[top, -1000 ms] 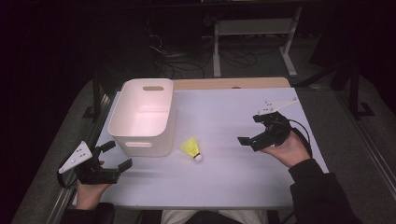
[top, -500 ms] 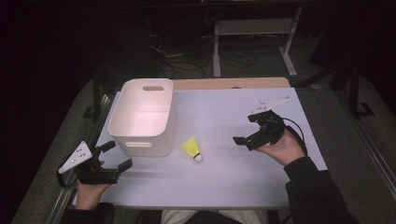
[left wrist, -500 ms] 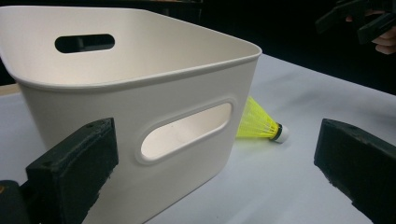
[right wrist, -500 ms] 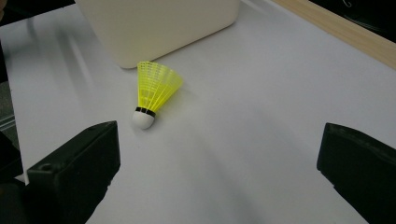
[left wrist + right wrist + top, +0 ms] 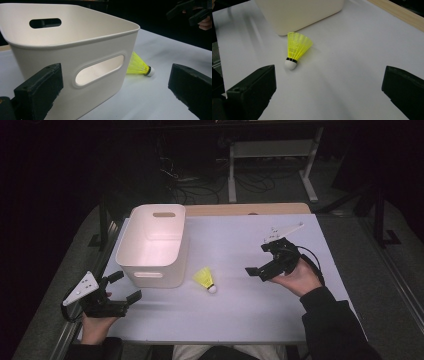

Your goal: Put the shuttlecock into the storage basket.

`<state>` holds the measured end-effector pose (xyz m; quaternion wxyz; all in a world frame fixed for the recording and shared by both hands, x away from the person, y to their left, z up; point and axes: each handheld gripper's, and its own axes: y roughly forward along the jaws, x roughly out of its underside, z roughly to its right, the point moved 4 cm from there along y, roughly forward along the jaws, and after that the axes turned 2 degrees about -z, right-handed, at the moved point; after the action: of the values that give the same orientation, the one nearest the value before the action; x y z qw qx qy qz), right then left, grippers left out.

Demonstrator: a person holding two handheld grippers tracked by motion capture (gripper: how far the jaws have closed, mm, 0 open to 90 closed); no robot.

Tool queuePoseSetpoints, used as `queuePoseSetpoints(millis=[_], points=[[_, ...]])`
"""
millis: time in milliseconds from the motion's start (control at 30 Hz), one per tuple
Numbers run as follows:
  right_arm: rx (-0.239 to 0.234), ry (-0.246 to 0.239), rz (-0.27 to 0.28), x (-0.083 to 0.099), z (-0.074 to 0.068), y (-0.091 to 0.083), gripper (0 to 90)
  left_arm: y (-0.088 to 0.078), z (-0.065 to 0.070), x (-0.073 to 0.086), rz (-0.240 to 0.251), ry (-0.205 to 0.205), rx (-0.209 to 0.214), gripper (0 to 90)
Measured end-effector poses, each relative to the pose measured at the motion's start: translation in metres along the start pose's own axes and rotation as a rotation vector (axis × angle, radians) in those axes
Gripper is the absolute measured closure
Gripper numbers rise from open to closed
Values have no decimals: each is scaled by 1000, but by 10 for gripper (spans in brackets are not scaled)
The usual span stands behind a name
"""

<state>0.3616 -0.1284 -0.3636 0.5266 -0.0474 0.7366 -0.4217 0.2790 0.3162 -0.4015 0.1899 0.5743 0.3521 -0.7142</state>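
Observation:
A yellow shuttlecock [image 5: 205, 280] with a white cork tip lies on its side on the white table [image 5: 230, 310], just right of the white plastic bin [image 5: 153, 245]. The right gripper [image 5: 259, 259] hovers open to the shuttlecock's right, jaws pointed at it. In the right gripper view the shuttlecock [image 5: 296, 49] lies ahead of the open gripper [image 5: 329, 92], with the bin [image 5: 299, 12] behind. The left gripper [image 5: 125, 287] stands open near the table's front left corner. Its own view has the bin [image 5: 70, 50] close up and the shuttlecock [image 5: 139, 67] beyond the open gripper [image 5: 115, 92].
The bin has oval handle cut-outs and nothing shows inside it. A wooden strip [image 5: 250, 209] runs along the table's far edge. Beyond it the dark floor holds cables and a white metal frame [image 5: 272, 150]. The other hand's gripper [image 5: 192, 12] appears far off in the left gripper view.
The right gripper has moved left and slightly toward the front, closer to the shuttlecock. The left gripper, the bin and the shuttlecock have stayed put.

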Motion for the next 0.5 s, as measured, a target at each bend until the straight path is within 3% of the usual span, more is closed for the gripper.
queuePoseSetpoints(millis=[500], points=[[-29, -18, -30, -8, -7, 15, 0, 0, 0, 0, 1, 0, 1, 0]])
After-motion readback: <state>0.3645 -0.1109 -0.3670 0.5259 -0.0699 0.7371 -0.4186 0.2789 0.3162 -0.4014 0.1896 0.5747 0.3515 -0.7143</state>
